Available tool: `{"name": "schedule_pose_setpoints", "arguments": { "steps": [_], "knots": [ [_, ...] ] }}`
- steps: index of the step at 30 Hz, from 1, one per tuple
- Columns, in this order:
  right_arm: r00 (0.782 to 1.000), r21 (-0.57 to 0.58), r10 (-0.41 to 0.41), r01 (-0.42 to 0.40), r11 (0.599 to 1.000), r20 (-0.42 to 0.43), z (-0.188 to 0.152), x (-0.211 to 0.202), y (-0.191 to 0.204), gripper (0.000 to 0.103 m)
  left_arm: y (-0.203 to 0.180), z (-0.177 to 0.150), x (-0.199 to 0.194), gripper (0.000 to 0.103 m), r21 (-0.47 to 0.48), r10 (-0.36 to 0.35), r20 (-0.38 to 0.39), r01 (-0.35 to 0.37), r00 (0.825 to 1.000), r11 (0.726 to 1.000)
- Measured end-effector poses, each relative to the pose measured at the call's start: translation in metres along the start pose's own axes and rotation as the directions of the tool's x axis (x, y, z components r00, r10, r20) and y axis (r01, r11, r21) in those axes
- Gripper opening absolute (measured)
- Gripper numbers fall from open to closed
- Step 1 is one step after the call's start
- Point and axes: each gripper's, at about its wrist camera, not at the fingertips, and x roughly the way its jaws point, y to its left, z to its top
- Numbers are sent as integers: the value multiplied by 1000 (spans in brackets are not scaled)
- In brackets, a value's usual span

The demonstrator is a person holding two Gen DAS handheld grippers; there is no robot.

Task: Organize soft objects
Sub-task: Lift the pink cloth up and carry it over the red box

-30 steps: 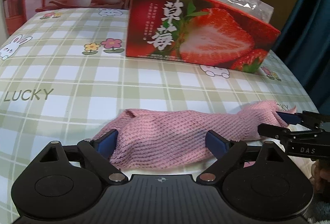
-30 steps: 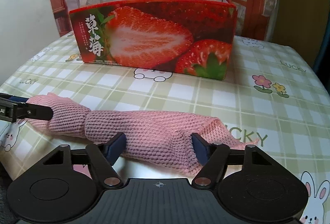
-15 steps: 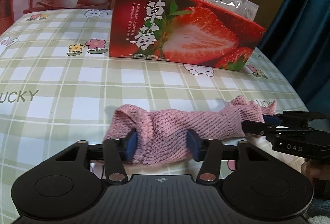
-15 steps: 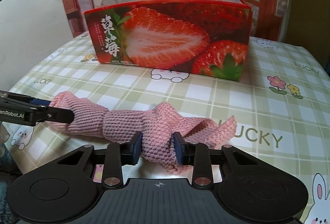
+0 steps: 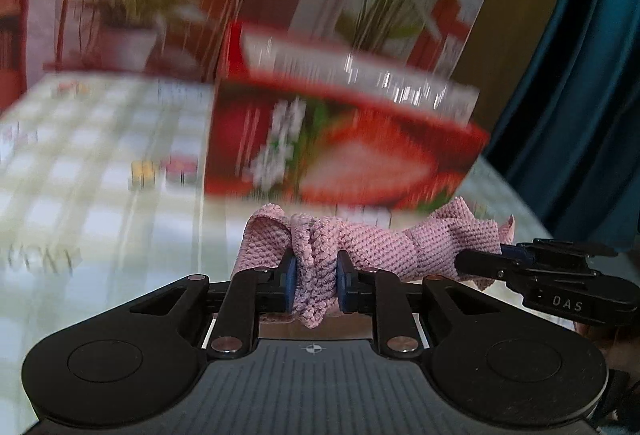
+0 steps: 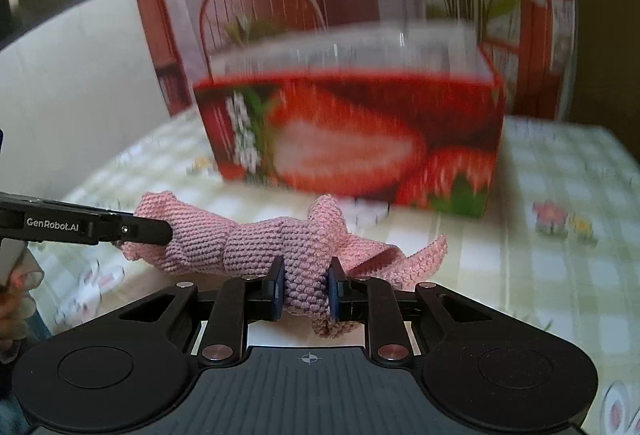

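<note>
A pink knitted cloth [image 5: 372, 241] hangs stretched between both grippers, lifted off the table. My left gripper [image 5: 316, 285] is shut on its left end, bunched between the blue pads. My right gripper [image 6: 306, 289] is shut on its right end [image 6: 304, 259], with a loose tail [image 6: 416, 255] trailing right. Each gripper shows in the other's view: the right one [image 5: 496, 259] at the cloth's far end, the left one [image 6: 140, 231] likewise. The red strawberry box [image 6: 352, 139] stands behind the cloth, blurred, also in the left wrist view [image 5: 344, 147].
The table has a green checked cloth with flowers and rabbits [image 6: 560, 195]. Clear plastic packaging [image 5: 360, 71] sticks up from the box. A dark teal curtain [image 5: 580, 95] hangs at the right. A backdrop with chair and plants stands behind.
Both grippers have closed fully on the cloth and lifted it off the table toward the box. The background is now motion-blurred.
</note>
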Motion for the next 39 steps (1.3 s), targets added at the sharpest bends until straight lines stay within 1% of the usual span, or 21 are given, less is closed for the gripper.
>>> {"name": "schedule_pose_setpoints", "arguments": {
  "steps": [3, 7, 12, 15, 17, 20, 25, 30, 34, 39],
  "knots": [
    [998, -30, 1, 2, 1000, 70, 21, -11, 1, 19, -8, 27, -14, 21, 28, -9, 77, 6, 997, 1000],
    [987, -57, 2, 8, 998, 160, 61, -22, -1, 19, -18, 70, -27, 21, 68, -20, 167, 9, 986, 998],
    [967, -75, 7, 13, 997, 255, 119, -27, -9, 19, -31, 129, -21, 21, 97, -10, 222, -12, 975, 995],
    [959, -110, -5, 38, 993, 284, 151, -21, -15, 19, -34, 156, -11, 21, 101, -5, 243, -21, 970, 995],
    [957, -133, -18, 59, 989, 288, 166, -13, -18, 19, -34, 168, -3, 21, 106, -3, 240, -23, 971, 994],
    [956, -135, -40, 82, 988, 290, 185, 2, -27, 19, -36, 184, 15, 21, 129, 12, 224, -42, 975, 991],
    [961, -128, -73, 110, 986, 267, 201, 29, -43, 19, -30, 200, 47, 21, 128, 32, 179, -55, 983, 990],
    [971, -114, -100, 127, 985, 217, 204, 56, -59, 19, -27, 207, 79, 21, 129, 39, 123, -55, 992, 990],
    [979, -83, -111, 127, 988, 172, 202, 74, -73, 19, -23, 202, 101, 21, 130, 49, 70, -58, 996, 990],
    [988, -60, -111, 118, 991, 103, 194, 96, -85, 19, -18, 196, 121, 21, 132, 67, 16, -68, 998, 989]
  ]
}}
